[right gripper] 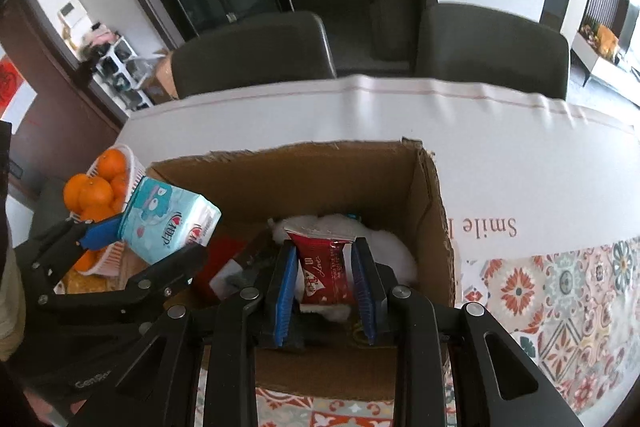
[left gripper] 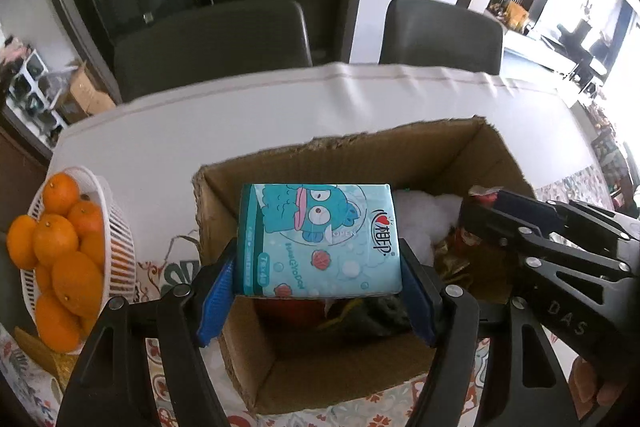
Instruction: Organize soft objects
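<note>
Two hand-held grippers clenched: left (left gripper: 318,281) grasping "OPEN" tissue pack (left gripper: 320,239), right (right gripper: 324,281) "Love" red packet (right gripper: 322,267).

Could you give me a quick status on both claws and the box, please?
Left claw shut on tissue pack, right claw on red packet. Both over cardboard box. Nothing blocking.

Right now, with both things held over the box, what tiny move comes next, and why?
Probably lower both a little further, then let go. The left gripper is shut on the blue tissue pack, the right gripper on the red packet, and both hang above the open cardboard box, which already holds a fluffy white thing.
</note>
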The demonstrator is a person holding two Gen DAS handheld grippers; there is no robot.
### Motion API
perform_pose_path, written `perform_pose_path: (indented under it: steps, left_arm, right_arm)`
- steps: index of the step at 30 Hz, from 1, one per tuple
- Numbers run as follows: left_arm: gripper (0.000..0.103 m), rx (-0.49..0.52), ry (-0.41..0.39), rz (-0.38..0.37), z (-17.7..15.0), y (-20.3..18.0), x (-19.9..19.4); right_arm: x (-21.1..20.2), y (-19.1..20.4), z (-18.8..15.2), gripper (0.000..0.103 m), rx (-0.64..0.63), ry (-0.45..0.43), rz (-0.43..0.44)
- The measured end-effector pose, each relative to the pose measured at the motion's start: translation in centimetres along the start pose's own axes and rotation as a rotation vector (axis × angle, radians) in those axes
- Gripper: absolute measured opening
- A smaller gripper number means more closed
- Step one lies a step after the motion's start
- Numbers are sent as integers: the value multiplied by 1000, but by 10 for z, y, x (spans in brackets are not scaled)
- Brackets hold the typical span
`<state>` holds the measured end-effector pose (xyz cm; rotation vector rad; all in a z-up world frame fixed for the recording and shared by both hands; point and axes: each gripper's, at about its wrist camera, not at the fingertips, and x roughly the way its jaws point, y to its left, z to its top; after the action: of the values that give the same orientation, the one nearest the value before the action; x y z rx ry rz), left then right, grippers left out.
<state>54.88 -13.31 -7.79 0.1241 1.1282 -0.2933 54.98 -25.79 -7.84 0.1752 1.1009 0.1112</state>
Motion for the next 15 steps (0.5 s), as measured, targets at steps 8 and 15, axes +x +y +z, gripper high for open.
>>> perform_pose_path:
  steps: [8,15]
  left_arm:
    - [84,-17,-7,29,-1,0,-4]
    - [89,-24,-97,116,-20,-6,-42]
  right_arm:
    - [-4,0,-1,43,-4,6,-32]
    - [-39,0,-16,56,-14,-76,-85]
